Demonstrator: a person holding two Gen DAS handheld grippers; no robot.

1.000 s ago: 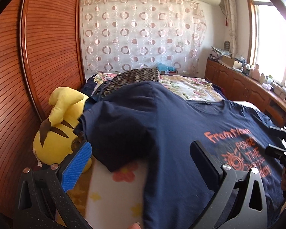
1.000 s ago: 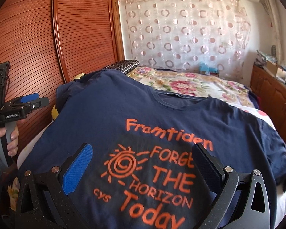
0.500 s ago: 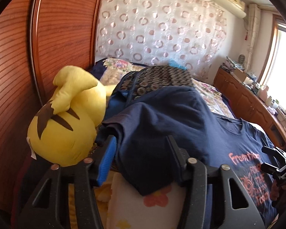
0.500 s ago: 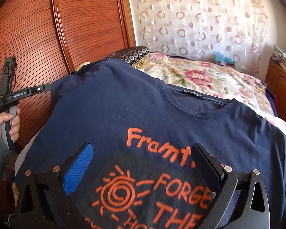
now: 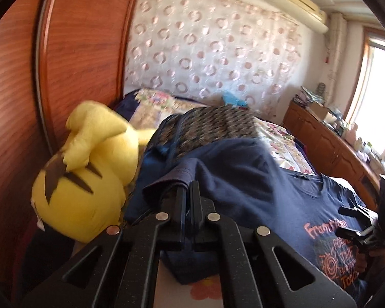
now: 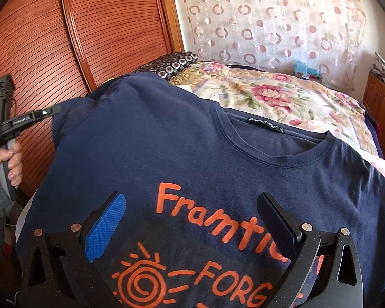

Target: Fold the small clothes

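At the far left a slatted wooden wardrobe door [image 5: 20, 118] runs along the bed's edge, and a yellow plush toy [image 5: 84, 190] lies against it, just beside the shirt's sleeve. The left gripper [image 5: 188, 188] has its two fingers drawn together, pinching the hem of the left sleeve [image 5: 172, 179] of the navy T-shirt [image 6: 166, 141]; the cloth bunches up between the pads. In the right wrist view a hand [image 6: 5, 164] holds that gripper's grey handle close to the wardrobe.

Behind the sleeve a dark patterned pillow [image 5: 213, 125] presses against the shirt's shoulder. The shirt lies spread, print side up, across the bed, its orange lettering [image 6: 218, 220] facing the camera and its collar [image 6: 269, 138] pointing toward a floral quilt [image 6: 282, 92].

The right gripper [image 6: 192, 220] hovers over the chest print with its jaws wide apart, nothing between them.

A circle-patterned curtain [image 6: 269, 18] hangs beyond the bed, and to the right a cluttered wooden cabinet [image 5: 328, 141] stands below a bright window [image 5: 377, 102].
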